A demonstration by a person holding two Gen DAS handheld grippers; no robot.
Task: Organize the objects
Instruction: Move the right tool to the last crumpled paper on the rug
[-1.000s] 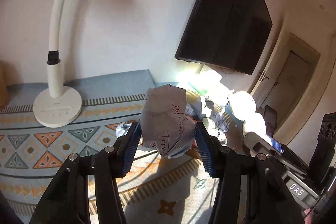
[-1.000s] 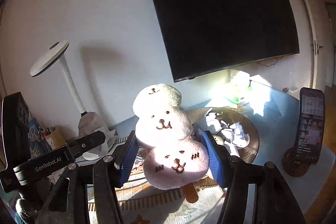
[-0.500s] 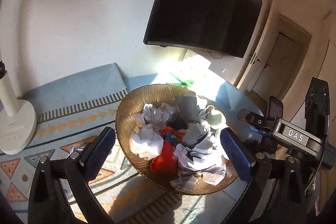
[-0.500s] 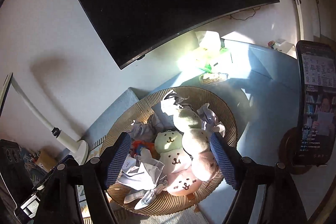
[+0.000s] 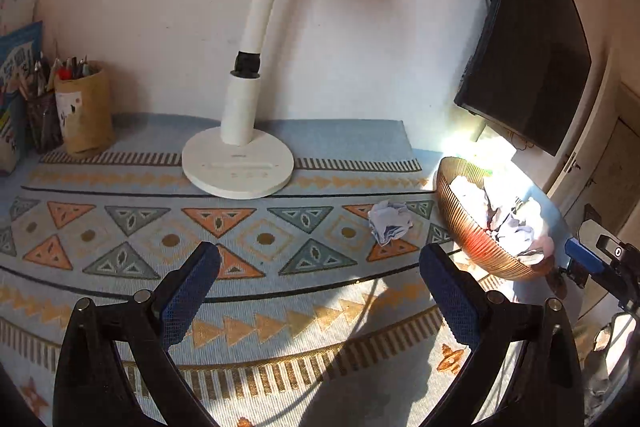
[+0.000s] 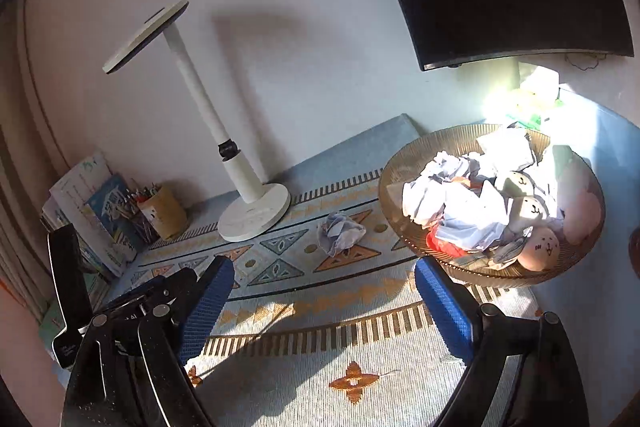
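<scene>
Both my grippers hover over a desk covered by a patterned mat (image 5: 280,291), and both sets of fingers are spread wide with nothing between them. My left gripper (image 5: 320,291) points toward a white desk lamp (image 5: 238,163). My right gripper (image 6: 324,303) sits close beside it, aimed more at the amber ribbed bowl (image 6: 404,163) on the right.

One crumpled paper ball (image 5: 389,221) lies loose on the mat, just beside the bowl's left rim and apart from the lamp base. The bowl is already heaped with crumpled paper and plush toys with stitched faces.

The likely step is collecting that last ball. To do it well, I should lower my left fingers to straddle it, squeeze gently since paper gives, lift clear of the rim, and release over a low spot so the heap does not spill.
</scene>
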